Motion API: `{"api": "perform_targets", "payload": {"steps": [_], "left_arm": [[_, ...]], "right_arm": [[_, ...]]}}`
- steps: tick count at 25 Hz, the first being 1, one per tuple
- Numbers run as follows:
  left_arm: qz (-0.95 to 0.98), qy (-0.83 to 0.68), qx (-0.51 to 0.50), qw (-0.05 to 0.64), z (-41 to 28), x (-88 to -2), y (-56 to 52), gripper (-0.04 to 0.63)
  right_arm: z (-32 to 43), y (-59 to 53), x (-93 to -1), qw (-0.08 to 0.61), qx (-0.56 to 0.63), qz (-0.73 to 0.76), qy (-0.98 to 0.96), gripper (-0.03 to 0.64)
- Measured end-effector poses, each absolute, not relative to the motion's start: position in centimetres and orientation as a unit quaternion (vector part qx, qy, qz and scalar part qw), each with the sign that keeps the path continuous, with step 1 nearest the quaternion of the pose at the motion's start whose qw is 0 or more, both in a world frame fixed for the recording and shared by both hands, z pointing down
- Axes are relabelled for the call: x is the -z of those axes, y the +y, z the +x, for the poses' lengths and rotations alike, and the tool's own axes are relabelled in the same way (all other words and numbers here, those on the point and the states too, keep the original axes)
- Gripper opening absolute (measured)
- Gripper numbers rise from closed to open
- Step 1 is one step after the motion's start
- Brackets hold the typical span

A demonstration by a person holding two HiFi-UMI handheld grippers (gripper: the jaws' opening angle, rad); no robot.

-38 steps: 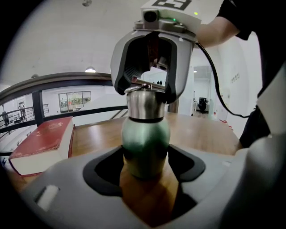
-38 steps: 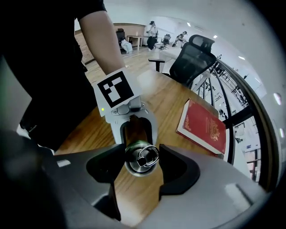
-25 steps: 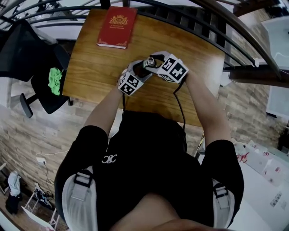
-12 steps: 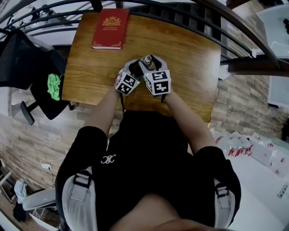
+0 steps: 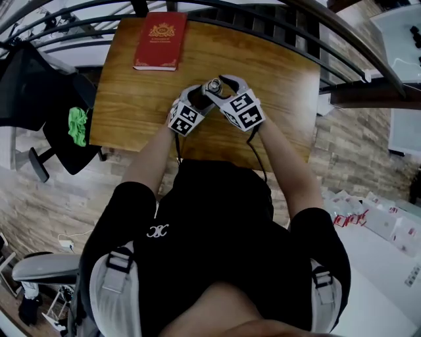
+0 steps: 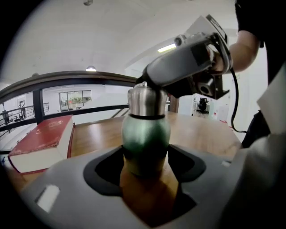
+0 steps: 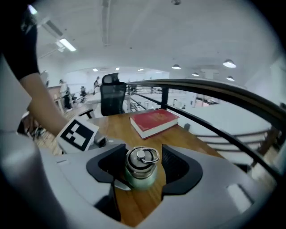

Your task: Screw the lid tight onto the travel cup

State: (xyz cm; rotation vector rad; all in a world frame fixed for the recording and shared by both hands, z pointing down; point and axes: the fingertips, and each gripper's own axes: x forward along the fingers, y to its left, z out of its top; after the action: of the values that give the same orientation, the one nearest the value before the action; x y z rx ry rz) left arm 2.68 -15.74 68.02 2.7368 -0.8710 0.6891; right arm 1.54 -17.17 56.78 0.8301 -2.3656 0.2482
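A travel cup with a green body (image 6: 145, 134) and a steel lid (image 6: 147, 100) stands upright on the wooden table (image 5: 283, 79), near its middle. My left gripper (image 5: 198, 99) is shut on the cup's body, its pads pressed to both sides low down. From the right, my right gripper (image 5: 219, 85) comes in over the top and is shut on the lid (image 7: 143, 159), whose ring handle lies flat on top. In the head view, only the lid (image 5: 214, 85) shows between the two grippers.
A red hardback book (image 5: 160, 41) lies at the table's far left corner. A curved dark railing (image 5: 296, 20) runs behind the table's far edge. A black chair (image 5: 39, 92) with a green cloth (image 5: 79, 125) stands off the left side.
My right gripper has turned about the lid, its marker cube swinging round to the right. The left gripper and the cup have stayed in place.
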Motion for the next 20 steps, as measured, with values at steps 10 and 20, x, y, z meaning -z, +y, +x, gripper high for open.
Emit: {"api": "perform_targets", "payload": {"steps": [10,20], "left_arm": [[0.921,-0.294,-0.239,0.088,2.8,-67.7,-15.7,0.362],[0.921,-0.293,-0.241,0.086,2.9,-67.7,-15.7,0.359]], "right_arm": [[2.2,-15.2,-58.5,0.551,0.248,-0.024,-0.797,0.247],[2.1,-15.0,-60.1,0.596,0.27,-0.083,-0.752,0.225]]}}
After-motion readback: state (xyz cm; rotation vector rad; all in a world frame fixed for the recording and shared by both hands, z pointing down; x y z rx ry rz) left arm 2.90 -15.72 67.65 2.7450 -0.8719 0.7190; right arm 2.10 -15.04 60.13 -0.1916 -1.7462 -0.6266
